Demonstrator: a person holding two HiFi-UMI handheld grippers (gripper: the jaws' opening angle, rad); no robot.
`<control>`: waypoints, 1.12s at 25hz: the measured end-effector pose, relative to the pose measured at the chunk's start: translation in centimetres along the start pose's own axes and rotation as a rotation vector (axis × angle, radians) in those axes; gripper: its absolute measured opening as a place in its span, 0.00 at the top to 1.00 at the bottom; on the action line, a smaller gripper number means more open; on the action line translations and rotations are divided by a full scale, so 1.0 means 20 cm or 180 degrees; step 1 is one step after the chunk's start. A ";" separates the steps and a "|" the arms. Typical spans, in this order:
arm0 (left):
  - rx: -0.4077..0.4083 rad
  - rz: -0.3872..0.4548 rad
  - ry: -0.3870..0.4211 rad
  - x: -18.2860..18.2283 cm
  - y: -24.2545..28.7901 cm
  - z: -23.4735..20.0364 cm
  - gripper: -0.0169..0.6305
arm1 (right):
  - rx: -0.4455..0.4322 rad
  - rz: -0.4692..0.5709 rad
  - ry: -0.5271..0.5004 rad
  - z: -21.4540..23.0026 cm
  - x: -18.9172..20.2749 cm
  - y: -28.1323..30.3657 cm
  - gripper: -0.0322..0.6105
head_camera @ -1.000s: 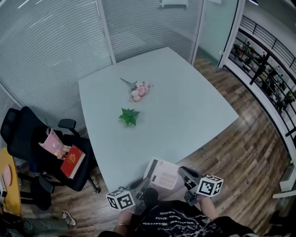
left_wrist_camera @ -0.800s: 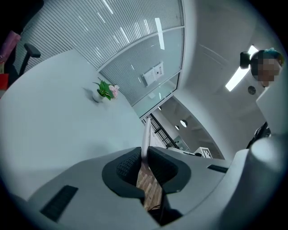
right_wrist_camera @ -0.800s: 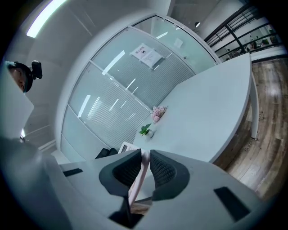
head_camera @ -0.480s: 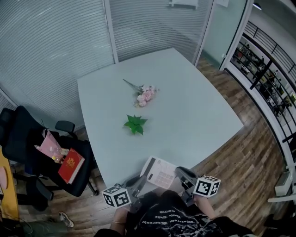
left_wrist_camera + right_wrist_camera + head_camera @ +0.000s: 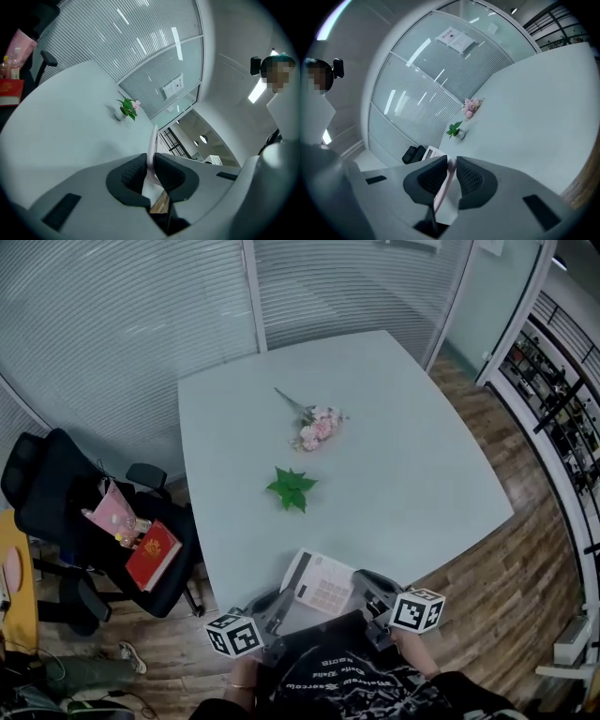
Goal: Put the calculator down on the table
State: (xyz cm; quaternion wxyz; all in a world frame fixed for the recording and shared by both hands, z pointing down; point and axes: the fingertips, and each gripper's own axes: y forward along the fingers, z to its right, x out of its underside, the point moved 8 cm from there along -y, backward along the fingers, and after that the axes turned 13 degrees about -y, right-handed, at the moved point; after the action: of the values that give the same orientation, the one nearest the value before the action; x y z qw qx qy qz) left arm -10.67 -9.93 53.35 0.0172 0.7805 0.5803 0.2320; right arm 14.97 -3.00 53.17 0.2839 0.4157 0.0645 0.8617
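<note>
A white calculator [image 5: 323, 585] with pinkish keys hangs over the near edge of the pale grey table [image 5: 403, 484], held flat between both grippers. My left gripper [image 5: 281, 604] is shut on its left edge, and my right gripper [image 5: 368, 592] is shut on its right edge. In the left gripper view the calculator [image 5: 152, 140] shows edge-on, pinched between the dark ribbed pads of the left gripper [image 5: 151, 171]. The right gripper view shows the same: the right gripper [image 5: 450, 174] is clamped on the calculator [image 5: 442, 192].
A small green plant [image 5: 292, 488] stands mid-table, and a bunch of pink flowers [image 5: 317, 426] lies beyond it. To the left, a black office chair [image 5: 52, 502] carries a red book [image 5: 153, 554] and a pink bag [image 5: 111, 512]. Glass walls with blinds stand behind, and the floor is wood.
Both grippers have carried the calculator a little forward over the table's near edge. The head camera has shifted, so the table now sits further right in the picture.
</note>
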 end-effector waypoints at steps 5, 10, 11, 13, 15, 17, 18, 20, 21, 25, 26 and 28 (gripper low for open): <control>-0.0186 0.0304 -0.0043 -0.05 0.02 0.03 0.87 | -0.0248 -0.0236 -0.0190 0.05 -0.15 0.13 0.84; -0.0332 0.0648 -0.0204 -0.08 0.05 0.01 0.87 | -0.0405 -0.0399 -0.0420 0.09 -0.25 0.28 0.84; -0.0369 0.0711 -0.0253 -0.08 0.05 0.00 0.87 | -0.0438 -0.0435 -0.0454 0.09 -0.26 0.32 0.84; -0.0442 0.0826 -0.0335 -0.09 0.05 -0.03 0.87 | -0.0519 -0.0534 -0.0546 0.10 -0.28 0.39 0.84; -0.0521 0.0902 -0.0367 -0.11 0.04 -0.06 0.87 | -0.0602 -0.0656 -0.0642 0.11 -0.30 0.47 0.84; -0.0603 0.0951 -0.0372 -0.14 0.03 -0.09 0.87 | -0.0669 -0.0756 -0.0686 0.11 -0.30 0.54 0.84; -0.0641 0.0973 -0.0374 -0.16 0.03 -0.10 0.87 | -0.0694 -0.0791 -0.0689 0.10 -0.31 0.58 0.84; -0.0712 0.1011 -0.0381 -0.19 0.02 -0.13 0.87 | -0.0724 -0.0862 -0.0704 0.10 -0.31 0.65 0.84; -0.0747 0.1020 -0.0386 -0.21 0.02 -0.15 0.87 | -0.0729 -0.0910 -0.0719 0.10 -0.31 0.68 0.84; -0.0879 0.1015 -0.0420 -0.28 0.02 -0.23 0.87 | -0.0687 -0.1115 -0.0684 0.12 -0.30 0.79 0.84; -0.0894 0.1010 -0.0439 -0.29 0.02 -0.25 0.87 | -0.0675 -0.1144 -0.0683 0.12 -0.30 0.82 0.84; -0.0906 0.0984 -0.0492 -0.33 0.03 -0.29 0.87 | -0.0651 -0.1195 -0.0709 0.13 -0.29 0.87 0.84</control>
State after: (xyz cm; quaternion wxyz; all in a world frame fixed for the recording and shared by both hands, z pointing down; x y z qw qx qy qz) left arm -13.75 -17.48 56.46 0.1359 0.8653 0.4122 0.2508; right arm 12.22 -20.87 56.89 0.4851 0.4579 0.0214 0.7447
